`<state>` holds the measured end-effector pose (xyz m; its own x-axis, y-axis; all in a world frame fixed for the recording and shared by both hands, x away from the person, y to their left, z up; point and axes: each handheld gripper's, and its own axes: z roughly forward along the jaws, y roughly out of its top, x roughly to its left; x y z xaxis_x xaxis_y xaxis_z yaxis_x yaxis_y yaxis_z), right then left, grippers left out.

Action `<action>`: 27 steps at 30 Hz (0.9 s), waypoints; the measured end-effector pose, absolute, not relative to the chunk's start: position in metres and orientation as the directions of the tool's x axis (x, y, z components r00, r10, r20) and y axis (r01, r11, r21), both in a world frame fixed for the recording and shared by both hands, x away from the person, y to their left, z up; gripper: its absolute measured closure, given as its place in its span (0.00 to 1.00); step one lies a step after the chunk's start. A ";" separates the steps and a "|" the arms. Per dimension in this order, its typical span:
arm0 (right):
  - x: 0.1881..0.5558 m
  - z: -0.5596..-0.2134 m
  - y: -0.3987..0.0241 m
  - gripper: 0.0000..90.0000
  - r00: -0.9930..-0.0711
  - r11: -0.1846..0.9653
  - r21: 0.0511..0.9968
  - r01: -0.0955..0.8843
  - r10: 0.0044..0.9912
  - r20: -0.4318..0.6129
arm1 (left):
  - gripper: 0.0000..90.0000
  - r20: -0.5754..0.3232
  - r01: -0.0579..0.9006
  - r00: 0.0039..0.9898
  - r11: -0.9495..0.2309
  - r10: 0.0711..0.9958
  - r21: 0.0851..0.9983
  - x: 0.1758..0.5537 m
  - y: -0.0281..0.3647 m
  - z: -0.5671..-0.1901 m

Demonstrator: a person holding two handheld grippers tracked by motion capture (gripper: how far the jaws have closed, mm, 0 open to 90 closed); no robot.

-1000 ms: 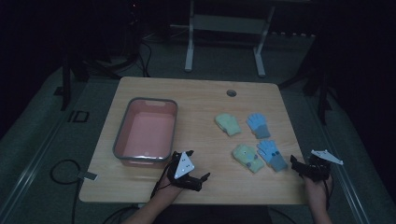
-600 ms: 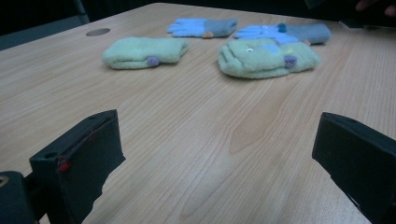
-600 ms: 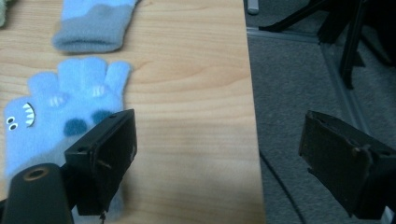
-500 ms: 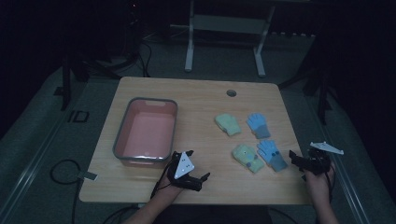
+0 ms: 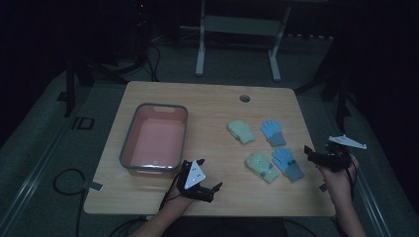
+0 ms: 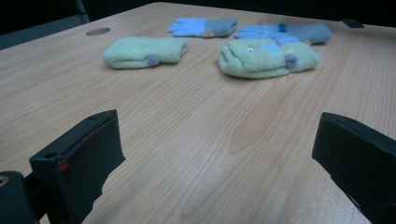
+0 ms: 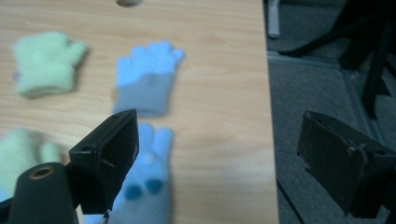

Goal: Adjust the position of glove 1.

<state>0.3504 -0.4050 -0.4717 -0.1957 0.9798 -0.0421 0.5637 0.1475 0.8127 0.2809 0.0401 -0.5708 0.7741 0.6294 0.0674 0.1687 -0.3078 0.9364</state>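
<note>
Nothing is done yet, by the look of it: all four gloves lie on the table and the pink tub holds nothing. The right gripper has its fingers spread wide and empty, with the near blue glove just ahead of and below them. The far blue glove lies beyond. The left gripper is also wide open and empty; the near green glove and the far green glove lie well ahead of its fingers. Every glove is left to move.
</note>
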 end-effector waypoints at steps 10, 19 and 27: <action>0.372 -0.451 -0.384 0.15 -0.255 0.182 0.815 0.551 0.966 -0.044 | 0.02 0.068 0.167 0.775 -0.308 0.628 0.937 0.281 0.040 -0.571; 0.391 -0.440 -0.361 0.16 -0.293 0.214 0.808 0.549 0.955 -0.053 | 0.02 0.066 0.167 0.777 -0.306 0.626 0.937 0.281 0.040 -0.571; 0.406 -0.433 -0.340 0.25 -0.335 0.241 0.801 0.548 0.941 -0.053 | 0.02 0.067 0.166 0.777 -0.306 0.626 0.937 0.281 0.040 -0.571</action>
